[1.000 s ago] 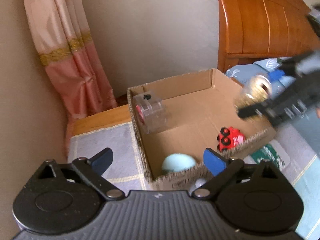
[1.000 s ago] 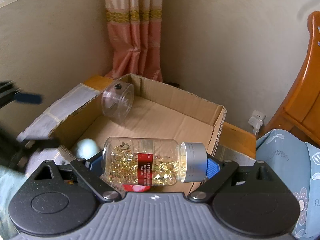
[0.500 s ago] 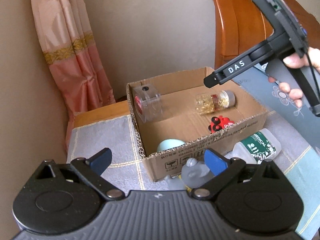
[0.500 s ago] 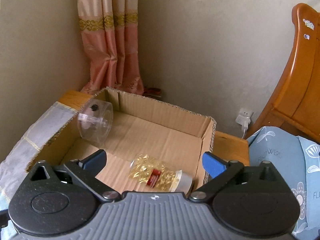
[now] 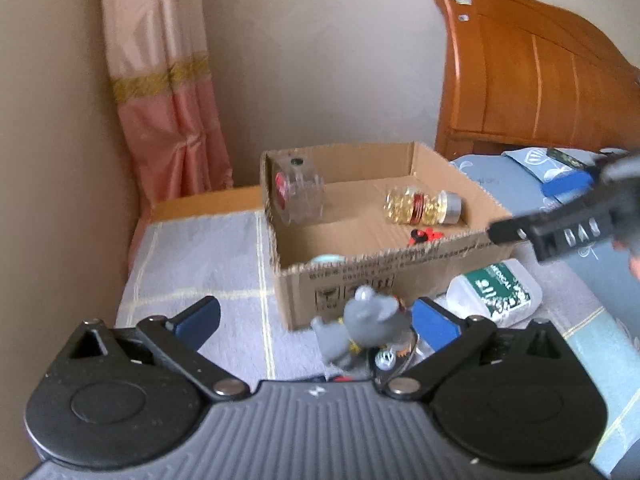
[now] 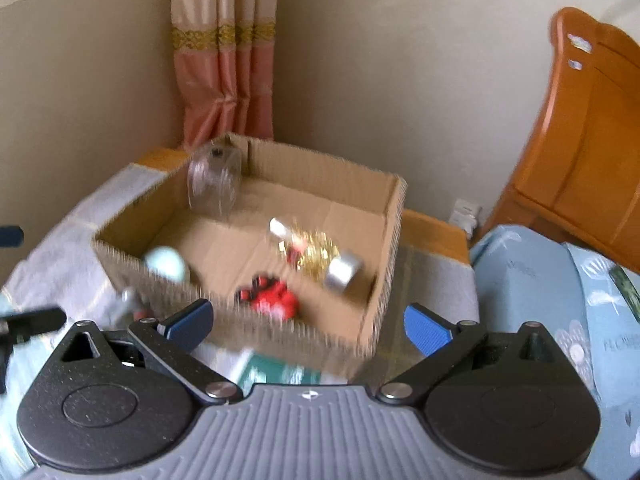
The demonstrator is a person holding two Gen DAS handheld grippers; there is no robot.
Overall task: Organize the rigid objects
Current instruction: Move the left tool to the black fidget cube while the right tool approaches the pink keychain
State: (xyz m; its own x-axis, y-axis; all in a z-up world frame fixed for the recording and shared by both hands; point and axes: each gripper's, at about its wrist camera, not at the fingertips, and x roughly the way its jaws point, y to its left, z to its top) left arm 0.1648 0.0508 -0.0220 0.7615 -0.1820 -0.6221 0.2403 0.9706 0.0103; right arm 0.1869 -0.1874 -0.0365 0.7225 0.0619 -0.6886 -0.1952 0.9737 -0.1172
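Our left gripper [image 5: 316, 322] has its blue fingers [image 5: 198, 317] spread wide, and they have just been opening a little further with nothing pressed between them. Just beyond and toward the right-hand finger stands the grey mouse figurine [image 5: 366, 326], upright on the quilted cloth [image 5: 192, 256], outside the near wall of the cardboard box [image 5: 384, 268]. It sits off-centre in the gap — nearer the right finger than the left — and its long axis runs up and down. Under and beside it lie small cluttered bits we cannot make out.

Further right, against the box's front corner, the white medical bottle [image 5: 494, 290] lies on its side, its long axis running away to the right.

Our right gripper [image 6: 308, 322] is also wide open and empty. Its view is blurred, and only a green-and-white patch of that bottle shows low between its fingers, right at their base.

Inside the box already: the capsule bottle [image 5: 424, 209] on its side, the clear jar [image 5: 300, 192] against the left wall, the red toy car [image 5: 426, 235] and the pale blue ball [image 5: 328, 258].

We judge the figurine the left hand's next pick — a small shift rightward should centre it.
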